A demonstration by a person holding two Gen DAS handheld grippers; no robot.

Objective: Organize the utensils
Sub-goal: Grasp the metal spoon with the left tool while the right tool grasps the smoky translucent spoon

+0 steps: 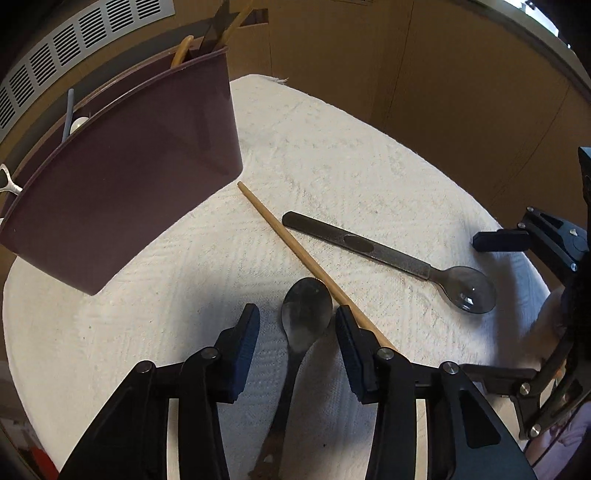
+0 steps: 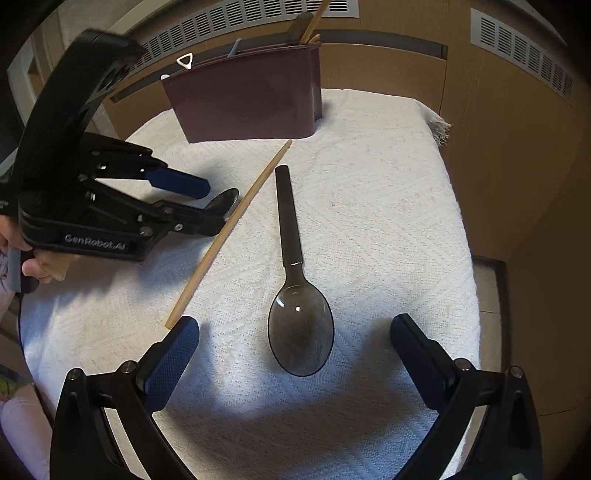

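Note:
A dark spoon [image 1: 306, 310] lies on the white cloth, bowl pointing away. My left gripper [image 1: 297, 309] straddles its neck with room on both sides, so the jaws are open. In the right wrist view that left gripper [image 2: 216, 206] comes in from the left with the spoon bowl [image 2: 227, 197] between its fingers. A smoky clear spoon with a black handle [image 2: 301, 332] lies between the wide open fingers of my right gripper [image 2: 295, 321], untouched. A wooden chopstick [image 1: 295, 251] lies slantwise between the two spoons. The maroon holder [image 2: 243, 103] stands at the back.
The holder [image 1: 122, 177] has several utensils standing in it, chopsticks among them. A white woven cloth [image 2: 388, 221] covers the table, its fringed corner at the back right. Brown panels and a vent grille [image 2: 258, 14] rise behind. A hand [image 2: 40, 266] grips the left tool.

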